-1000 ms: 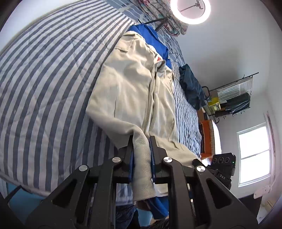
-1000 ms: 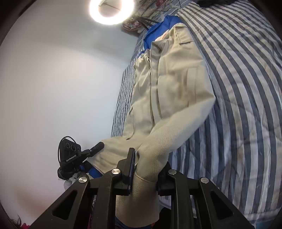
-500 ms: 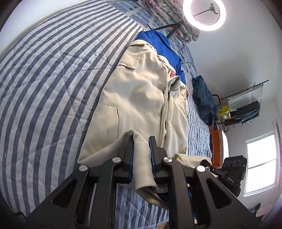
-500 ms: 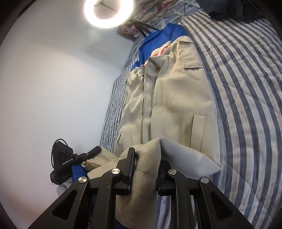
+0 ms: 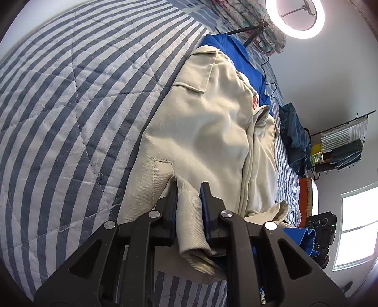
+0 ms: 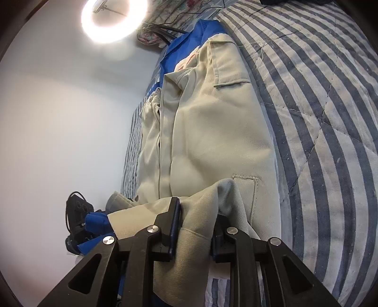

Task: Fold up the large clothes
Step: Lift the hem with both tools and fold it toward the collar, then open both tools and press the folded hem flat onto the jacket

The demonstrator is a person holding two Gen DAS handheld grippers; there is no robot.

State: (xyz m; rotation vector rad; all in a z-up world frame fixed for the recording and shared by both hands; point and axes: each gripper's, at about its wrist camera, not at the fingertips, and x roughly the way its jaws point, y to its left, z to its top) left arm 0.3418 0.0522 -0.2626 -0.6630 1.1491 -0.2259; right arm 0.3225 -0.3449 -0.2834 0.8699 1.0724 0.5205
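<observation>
A beige jacket [image 5: 212, 132] lies lengthwise on a blue-and-white striped quilt [image 5: 70, 106], over a blue garment [image 5: 238, 59]. The left gripper [image 5: 189, 189] pinches a fold of the jacket's ribbed hem, its jaws beginning to part. The right gripper [image 6: 198, 207] holds another bunch of the same hem, its jaws likewise easing apart with cloth between them. A ring light [image 6: 113, 19] glows beyond the bed.

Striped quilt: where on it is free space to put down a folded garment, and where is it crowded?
Free: the wide stretch of striped quilt beside the beige jacket, on its pocket side. Crowded: the far side, where a dark garment lies, and the head end, with the blue garment and ring light.
</observation>
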